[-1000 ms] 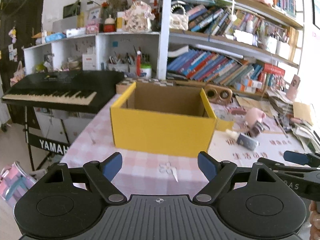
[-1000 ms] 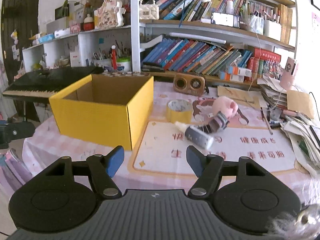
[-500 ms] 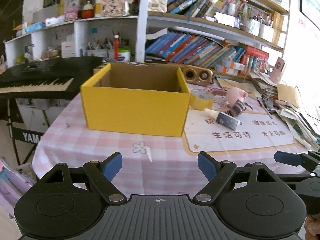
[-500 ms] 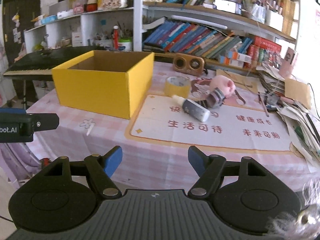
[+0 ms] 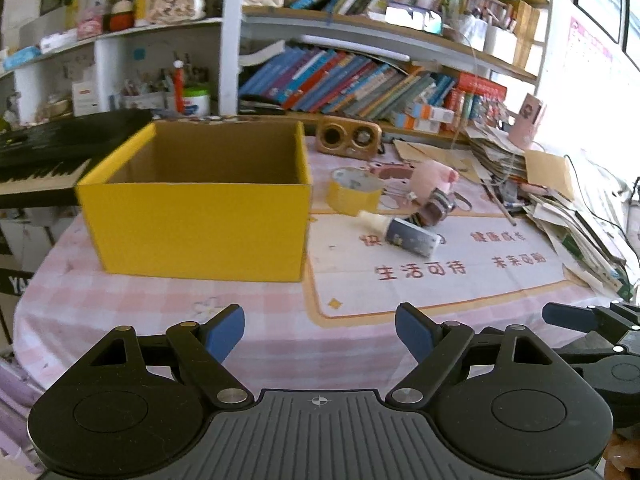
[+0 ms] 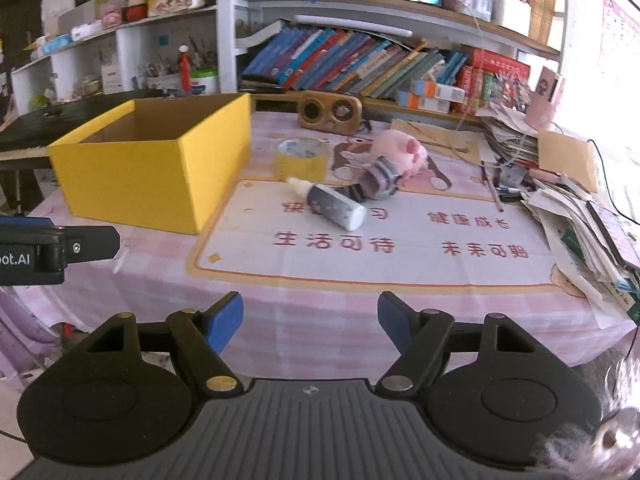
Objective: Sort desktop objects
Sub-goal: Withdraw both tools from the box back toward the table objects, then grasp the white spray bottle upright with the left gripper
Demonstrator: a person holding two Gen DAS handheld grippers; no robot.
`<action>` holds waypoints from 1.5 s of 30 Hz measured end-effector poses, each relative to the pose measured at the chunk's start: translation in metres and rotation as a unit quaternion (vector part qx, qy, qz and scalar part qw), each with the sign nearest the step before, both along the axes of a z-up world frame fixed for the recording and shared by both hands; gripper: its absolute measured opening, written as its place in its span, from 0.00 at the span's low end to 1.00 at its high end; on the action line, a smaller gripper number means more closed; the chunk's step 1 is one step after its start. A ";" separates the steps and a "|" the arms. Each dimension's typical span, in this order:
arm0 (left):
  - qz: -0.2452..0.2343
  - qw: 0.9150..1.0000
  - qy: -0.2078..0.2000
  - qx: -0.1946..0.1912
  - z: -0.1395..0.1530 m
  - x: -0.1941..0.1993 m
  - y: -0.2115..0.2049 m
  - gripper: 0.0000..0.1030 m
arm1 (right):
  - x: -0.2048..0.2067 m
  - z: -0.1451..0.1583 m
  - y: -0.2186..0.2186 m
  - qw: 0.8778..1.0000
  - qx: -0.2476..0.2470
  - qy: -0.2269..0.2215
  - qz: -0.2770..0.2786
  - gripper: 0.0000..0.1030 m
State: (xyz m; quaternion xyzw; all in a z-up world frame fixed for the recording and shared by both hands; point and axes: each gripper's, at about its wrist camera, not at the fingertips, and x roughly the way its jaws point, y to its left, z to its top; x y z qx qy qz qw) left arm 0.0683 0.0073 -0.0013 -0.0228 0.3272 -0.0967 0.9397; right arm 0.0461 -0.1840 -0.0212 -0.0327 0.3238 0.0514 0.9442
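While both grippers hang over the near edge of the table [image 6: 320,320], neither holds anything. The left gripper [image 5: 320,332] has its blue fingers [image 5: 224,332] spread wide with only checked cloth between them. The right gripper [image 6: 310,320] is opening its jaws, and nothing sits between them either.

Ahead of the left fingers and slightly to their left stands the yellow box [image 5: 196,232], open at the top, with no contents visible. Ahead and to their right, on the mat [image 5: 440,276], lies the bottle [image 5: 404,234] on its side, cap toward the box. Just beyond it are a striped roll [image 5: 434,208] touching a pink plush [image 5: 434,178], and beside these the tape roll [image 5: 352,190], near the box's right wall.

From the right gripper the bottle [image 6: 332,204] lies straight ahead, well apart from the fingertips; the box [image 6: 152,180] is ahead to the left. A paper pile [image 6: 580,208] crowds the far right.
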 end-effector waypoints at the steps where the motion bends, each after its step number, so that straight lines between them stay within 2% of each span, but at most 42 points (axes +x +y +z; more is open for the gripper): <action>1: -0.003 1.000 0.002 0.000 -0.001 0.004 -0.005 0.83 | 0.003 0.000 -0.004 1.000 0.000 0.002 -0.004 0.71; 12: -0.033 0.999 0.031 -0.008 -0.013 0.050 -0.061 0.83 | 0.047 -0.005 -0.058 0.999 -0.009 0.025 -0.026 0.71; 22: -0.028 0.998 0.048 0.001 -0.020 0.087 -0.105 0.83 | 0.094 -0.008 -0.101 0.999 -0.006 0.034 -0.017 0.71; 35: 0.034 0.998 0.059 0.008 -0.021 0.124 -0.133 0.83 | 0.154 -0.015 -0.132 0.998 0.012 0.045 0.037 0.71; 45: 0.077 0.995 0.068 -0.015 -0.033 0.154 -0.142 0.82 | 0.181 -0.017 -0.146 0.997 0.010 0.045 0.070 0.71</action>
